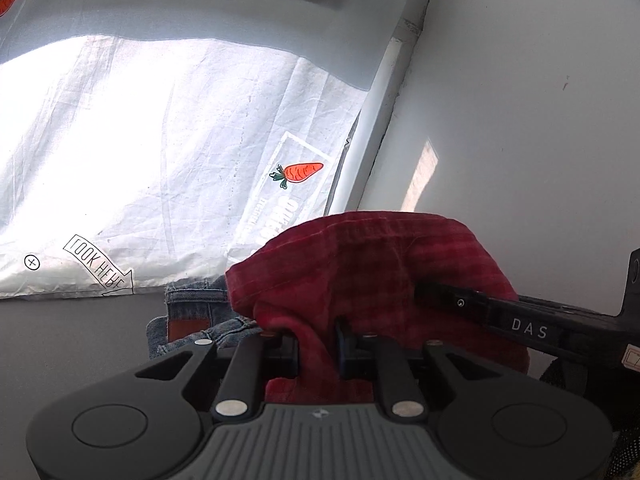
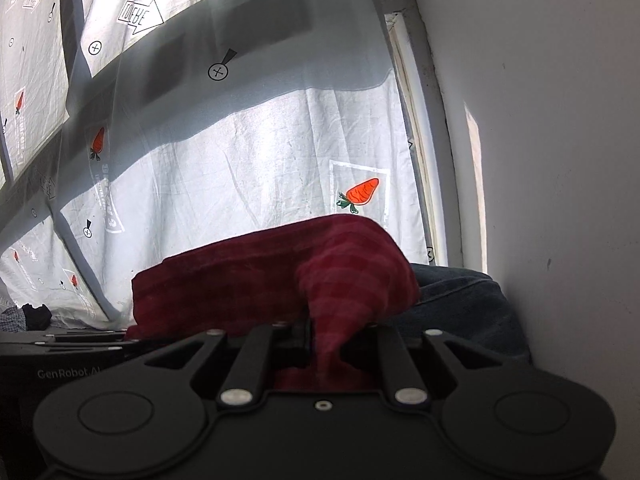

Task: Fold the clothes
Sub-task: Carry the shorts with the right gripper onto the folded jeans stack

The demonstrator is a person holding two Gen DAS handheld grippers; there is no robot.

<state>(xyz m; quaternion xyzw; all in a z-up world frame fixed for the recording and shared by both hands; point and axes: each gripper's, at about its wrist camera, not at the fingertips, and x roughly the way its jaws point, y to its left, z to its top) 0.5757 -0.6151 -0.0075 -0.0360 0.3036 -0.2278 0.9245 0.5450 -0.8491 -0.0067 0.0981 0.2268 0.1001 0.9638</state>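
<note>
Presently: one red checked cloth (image 1: 360, 264), bunched and raised in front of a printed curtain (image 1: 160, 120), with a white wall (image 1: 520, 80) to the right.

Left gripper (image 1: 318, 344): fingers clenched on a fold of the cloth, which passes between them and drapes over. Right gripper (image 2: 340, 340): likewise grasping a fold, the fabric rising from its fingers into a hump. The right gripper's black arm, marked DAS, crosses the left view and presses into the same cloth.

Step, as judged: carrying the cloth, held at two points, before laying it out. Next move likely calls for drawing the two holds apart to flatten it over a clear surface.

Also present: denim (image 1: 192, 320) below the cloth; dark denim (image 2: 460, 300) at right.

Hidden: the finger pads, the cloth's full outline, and whatever surface lies beneath.
</note>
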